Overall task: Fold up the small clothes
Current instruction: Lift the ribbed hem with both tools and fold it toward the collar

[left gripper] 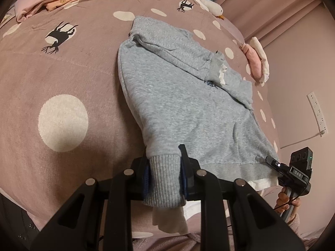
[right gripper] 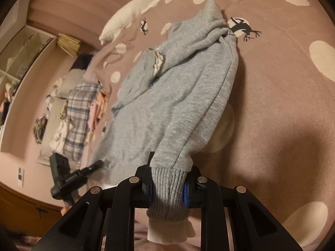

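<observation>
Left wrist view, left gripper [left gripper: 165, 179]: jaws clenched on the ribbed hem corner of the grey sweater [left gripper: 184, 104], bottom centre of frame.
Sweater: spread on the bed [left gripper: 62, 79], long axis running from the jaws up to frame centre top; one sleeve [left gripper: 178, 54] folded across the body.
Right gripper [left gripper: 270, 160]: seen at lower right, at the opposite hem corner.
Right wrist view, right gripper [right gripper: 167, 188]: jaws grasping ribbed hem, bottom centre.
Sweater there: stretching away toward upper centre.
Next move, judged: both hem corners are held alike, so the hem is likely to be carried forward along the long axis.
</observation>
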A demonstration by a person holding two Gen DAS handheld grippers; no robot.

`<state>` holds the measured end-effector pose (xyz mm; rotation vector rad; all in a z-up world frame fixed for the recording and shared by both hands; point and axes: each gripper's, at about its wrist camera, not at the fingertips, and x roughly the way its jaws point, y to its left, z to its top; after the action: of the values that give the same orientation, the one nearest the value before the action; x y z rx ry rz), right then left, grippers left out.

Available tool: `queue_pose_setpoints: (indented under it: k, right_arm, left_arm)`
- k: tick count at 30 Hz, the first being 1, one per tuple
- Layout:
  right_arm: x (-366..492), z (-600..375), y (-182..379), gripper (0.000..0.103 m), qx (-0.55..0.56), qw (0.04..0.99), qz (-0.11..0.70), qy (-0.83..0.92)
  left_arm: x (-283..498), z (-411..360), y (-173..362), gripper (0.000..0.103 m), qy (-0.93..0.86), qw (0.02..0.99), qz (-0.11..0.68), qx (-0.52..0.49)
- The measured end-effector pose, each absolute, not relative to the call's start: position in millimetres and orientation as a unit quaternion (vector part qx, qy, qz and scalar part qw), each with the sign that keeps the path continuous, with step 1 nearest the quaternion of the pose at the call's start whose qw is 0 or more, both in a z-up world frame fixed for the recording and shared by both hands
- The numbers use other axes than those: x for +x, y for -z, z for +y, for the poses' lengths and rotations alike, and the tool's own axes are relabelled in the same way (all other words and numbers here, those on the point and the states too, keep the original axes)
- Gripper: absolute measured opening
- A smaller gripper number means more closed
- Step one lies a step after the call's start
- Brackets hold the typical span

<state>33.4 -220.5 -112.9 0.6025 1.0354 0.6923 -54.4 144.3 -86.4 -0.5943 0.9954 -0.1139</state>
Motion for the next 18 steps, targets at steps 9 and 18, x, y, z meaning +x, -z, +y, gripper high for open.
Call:
queue_pose_setpoints:
  k: [9,18]
  right_arm:
    - [34.8,-214.1,106.2,0.022,0.289,0.769,0.462,-0.335]
    - [41.3,-214.1,101.0,0.022,0.303,0.763,0.45,-0.351]
  left_arm:
    - [-55.8,142.7,83.7,0.022,0.056,0.838,0.464,-0.282]
    - [-55.3,145.4,73.2,0.022,0.061,0.842,0.445,-0.297]
